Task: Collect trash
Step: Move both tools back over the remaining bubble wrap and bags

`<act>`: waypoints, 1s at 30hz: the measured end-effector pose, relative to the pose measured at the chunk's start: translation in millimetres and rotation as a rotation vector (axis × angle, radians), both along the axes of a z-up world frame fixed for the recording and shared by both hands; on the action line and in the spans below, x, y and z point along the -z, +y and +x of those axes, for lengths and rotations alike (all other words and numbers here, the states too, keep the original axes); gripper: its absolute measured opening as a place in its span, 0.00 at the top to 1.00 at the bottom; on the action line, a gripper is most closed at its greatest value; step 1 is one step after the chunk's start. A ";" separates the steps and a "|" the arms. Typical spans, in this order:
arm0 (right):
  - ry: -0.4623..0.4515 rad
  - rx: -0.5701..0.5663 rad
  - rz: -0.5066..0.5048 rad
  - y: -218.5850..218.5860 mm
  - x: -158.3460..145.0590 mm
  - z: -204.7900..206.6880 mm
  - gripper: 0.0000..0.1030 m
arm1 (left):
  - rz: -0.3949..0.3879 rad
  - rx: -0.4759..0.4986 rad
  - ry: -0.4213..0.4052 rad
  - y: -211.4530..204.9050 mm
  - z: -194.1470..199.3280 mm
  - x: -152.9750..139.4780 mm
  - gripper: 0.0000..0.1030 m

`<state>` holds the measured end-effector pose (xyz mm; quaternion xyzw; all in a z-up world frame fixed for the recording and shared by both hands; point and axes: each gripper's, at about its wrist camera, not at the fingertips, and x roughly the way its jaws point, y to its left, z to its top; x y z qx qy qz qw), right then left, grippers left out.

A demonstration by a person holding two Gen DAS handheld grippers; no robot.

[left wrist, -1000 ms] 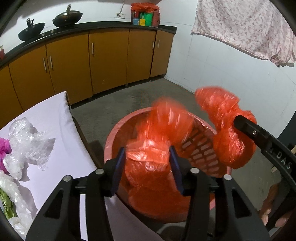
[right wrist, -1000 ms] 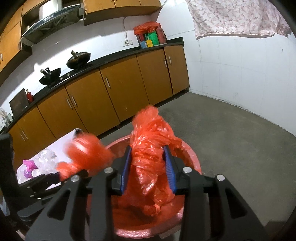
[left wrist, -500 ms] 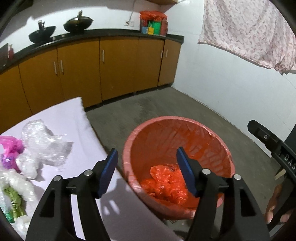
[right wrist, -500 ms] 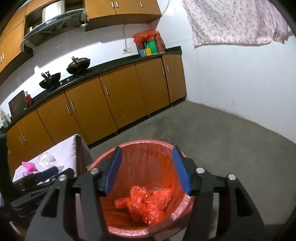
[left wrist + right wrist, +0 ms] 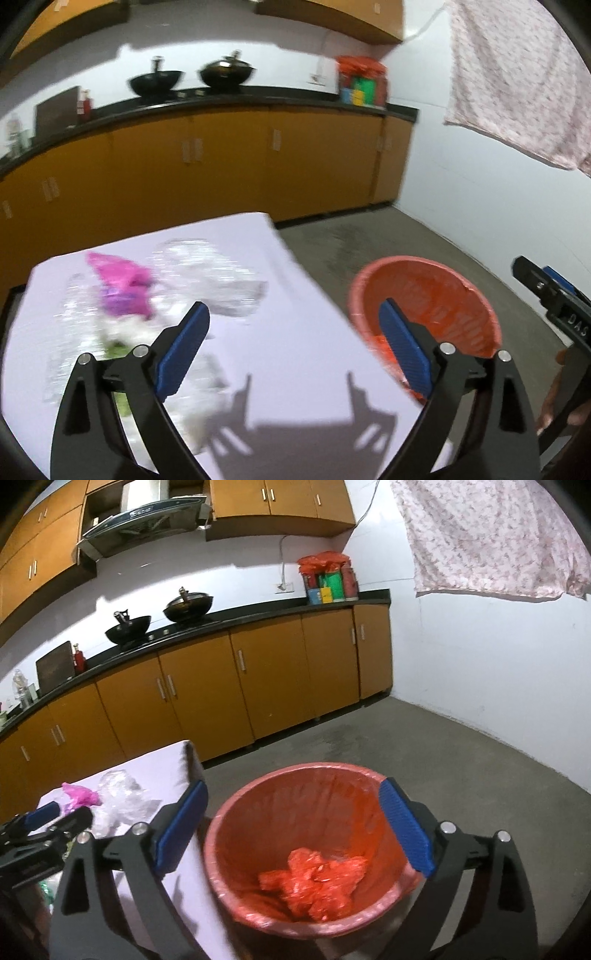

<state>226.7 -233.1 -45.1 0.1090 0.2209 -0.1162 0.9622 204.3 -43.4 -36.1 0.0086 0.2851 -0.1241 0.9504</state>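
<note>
Left gripper point(image 5: 293, 349), right gripper point(image 5: 293, 829) jaws opening, nothing between. Crumpled clear plastic film wad point(image 5: 218, 282), frame centre-left: judging light, soft, slippery; pinching thickest fold.

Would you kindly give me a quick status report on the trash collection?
Both tools opening, nothing between them. Red bags in bin. Clear wrap and pink bag on table. Nothing blocking.

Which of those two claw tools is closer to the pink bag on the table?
Left. The left gripper, jaws opening and empty, hangs over the table right by the pink bag; the right gripper, also opening, hangs over the red bin.
</note>
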 end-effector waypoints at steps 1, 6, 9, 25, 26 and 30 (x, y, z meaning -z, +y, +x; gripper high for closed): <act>0.004 -0.013 0.005 5.0 0.1 0.9 0.11 | 0.006 -0.024 -0.006 8.0 -2.3 -0.2 0.08; 0.023 -0.079 0.019 31.7 1.4 4.0 0.08 | 0.052 -0.168 -0.036 59.0 -12.7 4.2 0.07; 0.033 -0.138 0.013 53.1 1.6 7.1 0.08 | 0.069 -0.241 -0.008 95.4 -13.6 10.6 0.07; 0.109 -0.416 0.049 179.8 12.6 17.7 0.08 | 0.041 -0.602 0.061 242.9 -44.1 27.4 0.02; 0.122 -0.438 0.053 190.0 16.2 18.4 0.08 | 0.040 -0.608 0.062 247.5 -46.0 28.3 0.02; 0.153 -0.493 0.061 220.1 28.3 19.7 0.10 | 0.027 -0.623 0.064 265.5 -53.7 31.6 0.02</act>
